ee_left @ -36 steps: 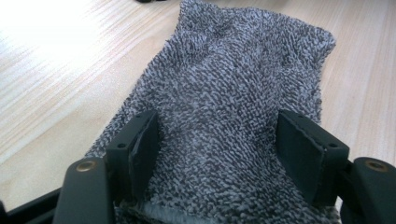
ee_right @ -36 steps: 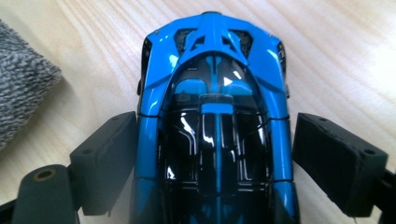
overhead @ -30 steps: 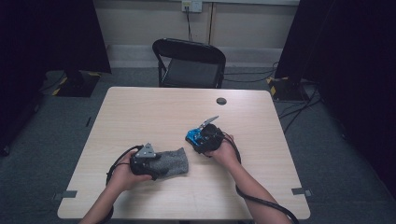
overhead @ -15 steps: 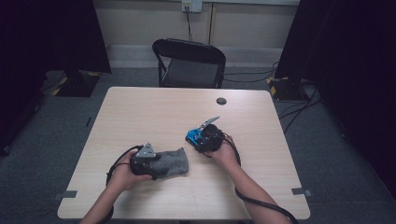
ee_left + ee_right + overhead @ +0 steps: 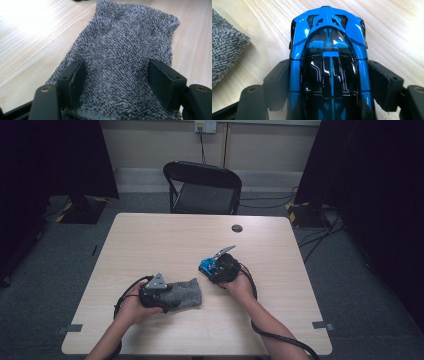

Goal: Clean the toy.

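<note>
Blue and glossy black, the small toy sports car [image 5: 209, 266] sits just right of the grey terry cloth [image 5: 184, 294] from above. In the left gripper view my left gripper [image 5: 116, 75] stands spread over the cloth, pads clear. In the right gripper view my right gripper [image 5: 329, 82], just closing, pinches the car's flanks; I'd keep it square.

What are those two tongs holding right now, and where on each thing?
The right tongs clamp the blue toy car by its two sides. The left tongs straddle the grey cloth; a firm pinch cannot be told.
</note>
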{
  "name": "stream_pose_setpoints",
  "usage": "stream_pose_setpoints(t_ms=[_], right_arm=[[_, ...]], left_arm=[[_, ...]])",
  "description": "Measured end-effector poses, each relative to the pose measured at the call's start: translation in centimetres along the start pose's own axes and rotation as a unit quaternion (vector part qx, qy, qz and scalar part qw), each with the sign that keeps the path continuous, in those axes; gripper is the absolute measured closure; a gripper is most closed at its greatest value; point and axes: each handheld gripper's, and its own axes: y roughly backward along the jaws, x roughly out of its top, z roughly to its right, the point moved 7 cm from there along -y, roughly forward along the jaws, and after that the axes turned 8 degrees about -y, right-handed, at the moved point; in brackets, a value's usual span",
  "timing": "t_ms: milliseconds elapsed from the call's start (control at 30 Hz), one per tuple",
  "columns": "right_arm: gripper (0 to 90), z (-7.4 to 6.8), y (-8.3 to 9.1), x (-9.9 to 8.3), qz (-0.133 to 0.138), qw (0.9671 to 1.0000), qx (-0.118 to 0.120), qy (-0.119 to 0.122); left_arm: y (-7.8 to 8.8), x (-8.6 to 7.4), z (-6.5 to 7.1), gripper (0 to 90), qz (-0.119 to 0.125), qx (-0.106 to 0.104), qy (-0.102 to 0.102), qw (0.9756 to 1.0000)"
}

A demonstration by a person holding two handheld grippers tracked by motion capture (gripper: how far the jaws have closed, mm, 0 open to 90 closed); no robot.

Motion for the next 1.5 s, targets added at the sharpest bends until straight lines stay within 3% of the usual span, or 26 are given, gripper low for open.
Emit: stream_pose_setpoints(t_ms=[567, 1033, 1100, 1233, 1300, 1433, 1500], right_arm=[[26.0, 0.3, 0.4, -0.2, 0.001, 1.0, 0.005, 0.003], [26.1, 0.9, 2.4, 0.5, 0.018, 0.9996, 0.018, -0.007], [26.1, 0.7, 2.7, 0.5, 0.019, 0.9996, 0.022, -0.006], [26.1, 0.2, 3.2, 0.5, 0.021, 0.9994, 0.028, 0.0], [26.1, 0.0, 3.5, 0.6, 0.022, 0.9993, 0.03, 0.004], [26.1, -0.3, 3.8, 0.5, 0.025, 0.9989, 0.038, 0.007], [26.1, -0.6, 4.2, 0.4, 0.026, 0.9987, 0.042, 0.01]], left_arm=[[0.0, 0.0, 0.0, 30.7, 0.0, -0.002, 0.001, 1.0], [0.0, 0.0, -0.1, 31.5, -0.004, -0.001, 0.003, 1.0], [0.1, 0.1, 0.0, 38.6, -0.009, -0.001, 0.003, 1.0], [0.2, 0.4, 0.4, 65.8, -0.024, -0.014, -0.003, 0.9996], [0.2, 0.6, 0.6, 71.9, -0.038, -0.013, 0.001, 0.9992], [0.4, 0.9, 0.4, 75.8, -0.055, -0.017, 0.043, 0.9975], [1.1, 1.4, -0.6, 76.4, -0.039, -0.006, 0.076, 0.9964]])
